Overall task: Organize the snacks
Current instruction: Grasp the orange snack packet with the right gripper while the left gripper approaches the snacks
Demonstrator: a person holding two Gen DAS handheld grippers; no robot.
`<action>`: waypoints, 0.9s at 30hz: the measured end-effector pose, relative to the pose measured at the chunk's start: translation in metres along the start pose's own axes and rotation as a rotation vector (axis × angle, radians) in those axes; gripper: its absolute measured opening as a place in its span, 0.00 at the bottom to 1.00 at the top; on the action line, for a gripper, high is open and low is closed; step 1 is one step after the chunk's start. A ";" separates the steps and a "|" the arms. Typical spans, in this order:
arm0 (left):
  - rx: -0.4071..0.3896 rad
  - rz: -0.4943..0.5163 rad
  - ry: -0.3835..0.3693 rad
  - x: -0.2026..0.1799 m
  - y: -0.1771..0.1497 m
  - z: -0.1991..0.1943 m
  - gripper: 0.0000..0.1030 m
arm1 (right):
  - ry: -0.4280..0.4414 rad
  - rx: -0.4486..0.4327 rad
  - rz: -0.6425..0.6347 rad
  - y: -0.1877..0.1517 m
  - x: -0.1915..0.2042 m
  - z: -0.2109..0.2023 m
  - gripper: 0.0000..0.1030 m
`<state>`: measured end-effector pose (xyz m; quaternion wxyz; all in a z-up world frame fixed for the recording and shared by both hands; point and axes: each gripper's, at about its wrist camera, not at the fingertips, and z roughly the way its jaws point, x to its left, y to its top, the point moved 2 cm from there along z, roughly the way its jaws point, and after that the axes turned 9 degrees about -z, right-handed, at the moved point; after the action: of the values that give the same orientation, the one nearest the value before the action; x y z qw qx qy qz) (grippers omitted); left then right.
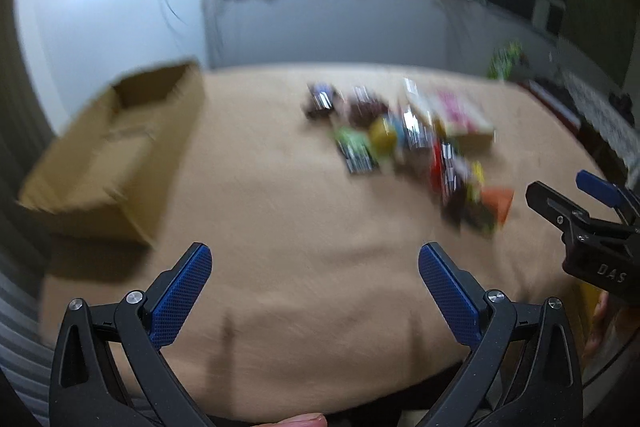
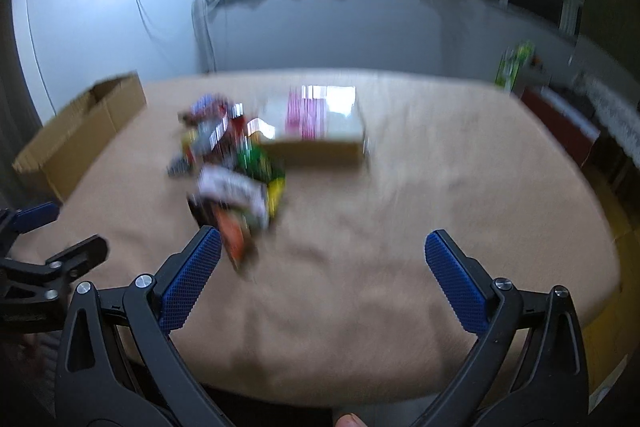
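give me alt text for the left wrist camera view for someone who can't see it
The left gripper hangs open and empty over a tan-covered table. An open cardboard box sits to its left, and a blurred pile of snack packets lies ahead. The right gripper enters from the right edge, near the pile.

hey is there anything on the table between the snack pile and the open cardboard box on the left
Nothing visible. In the left wrist view, bare tan tablecloth lies between the snack pile and the cardboard box. Both the left tool and the right tool are open and empty, short of the snacks. The picture is blurred, so something small could be missed.
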<state>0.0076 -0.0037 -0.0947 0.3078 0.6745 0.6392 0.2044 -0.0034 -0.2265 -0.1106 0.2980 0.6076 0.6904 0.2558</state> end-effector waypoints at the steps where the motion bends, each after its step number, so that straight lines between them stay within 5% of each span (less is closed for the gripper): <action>1: 0.021 0.006 -0.001 -0.003 -0.006 0.007 1.00 | 0.001 0.033 -0.008 -0.006 -0.002 0.002 1.00; 6: 0.079 0.010 -0.007 -0.004 -0.020 0.028 1.00 | 0.053 0.019 0.020 -0.027 -0.002 0.024 1.00; 15: -0.030 0.032 -0.093 0.006 -0.027 0.026 1.00 | 0.050 -0.081 -0.090 -0.037 -0.001 0.020 1.00; 18: -0.029 0.054 -0.096 0.006 -0.023 0.027 1.00 | 0.117 -0.132 -0.062 -0.031 -0.005 0.011 0.99; 19: -0.012 0.065 -0.090 0.005 -0.018 0.029 1.00 | 0.175 -0.173 -0.057 -0.027 -0.004 0.004 0.96; 22: -0.017 0.070 -0.124 -0.002 -0.002 0.027 0.99 | 0.174 -0.198 -0.175 -0.013 0.010 0.008 0.78; 24: -0.047 0.068 -0.194 -0.009 0.012 0.022 0.99 | 0.204 -0.200 -0.193 -0.009 0.019 0.012 0.55; 27: -0.071 0.075 -0.238 -0.017 0.028 0.021 0.99 | 0.245 -0.196 -0.199 -0.003 0.030 0.021 0.42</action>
<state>0.0407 -0.0235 -0.0893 0.3972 0.7061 0.5649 0.1566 0.0073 -0.1975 -0.1300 0.2931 0.4686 0.7501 0.3632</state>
